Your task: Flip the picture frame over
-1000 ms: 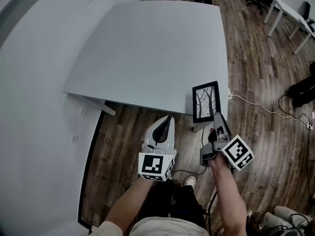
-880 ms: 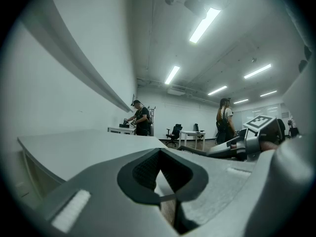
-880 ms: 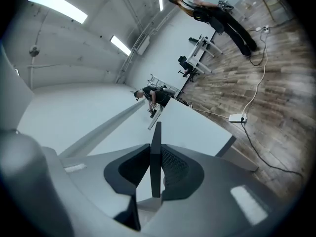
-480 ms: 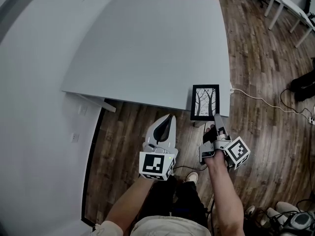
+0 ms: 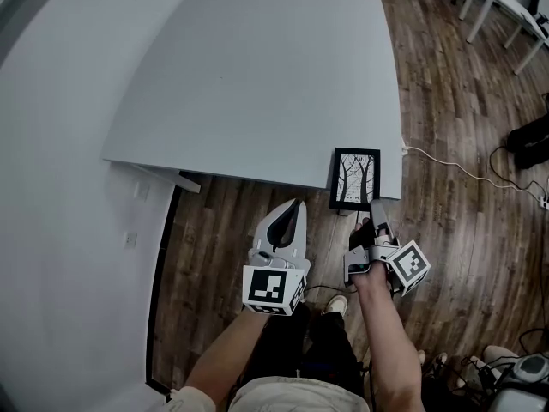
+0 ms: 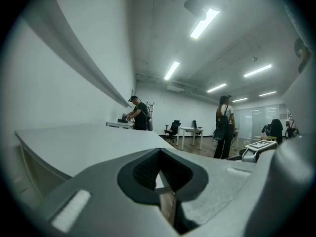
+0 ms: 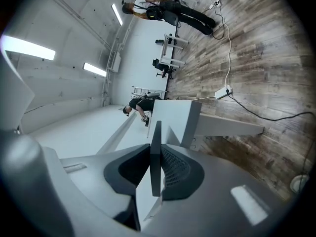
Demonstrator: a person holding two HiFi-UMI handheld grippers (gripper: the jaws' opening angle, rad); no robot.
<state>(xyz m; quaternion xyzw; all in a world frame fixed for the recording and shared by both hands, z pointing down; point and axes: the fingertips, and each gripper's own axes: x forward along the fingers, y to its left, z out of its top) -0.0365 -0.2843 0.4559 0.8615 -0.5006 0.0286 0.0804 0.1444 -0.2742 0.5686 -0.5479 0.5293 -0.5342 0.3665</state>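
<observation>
The picture frame (image 5: 355, 178) is black, with a black-and-white tree picture facing up. It lies across the near right corner of the grey table (image 5: 257, 84), its lower end past the edge. My right gripper (image 5: 375, 208) is shut on that lower edge. In the right gripper view the frame (image 7: 156, 132) stands edge-on between the pads of the right gripper (image 7: 156, 154). My left gripper (image 5: 297, 204) hangs over the floor, left of the frame, shut and empty. The left gripper view shows the left gripper (image 6: 159, 154) with its jaws together.
A white cable (image 5: 446, 170) with a power strip (image 7: 224, 90) runs over the wood floor right of the table. A dark bag (image 5: 530, 140) and white desks (image 5: 506, 7) stand farther right. A wall (image 5: 51, 187) closes the left. People stand in the far room (image 6: 223, 127).
The frame, held in my right gripper, has shifted slightly left and squared up with the table's edge. The left gripper has stayed where it was.
</observation>
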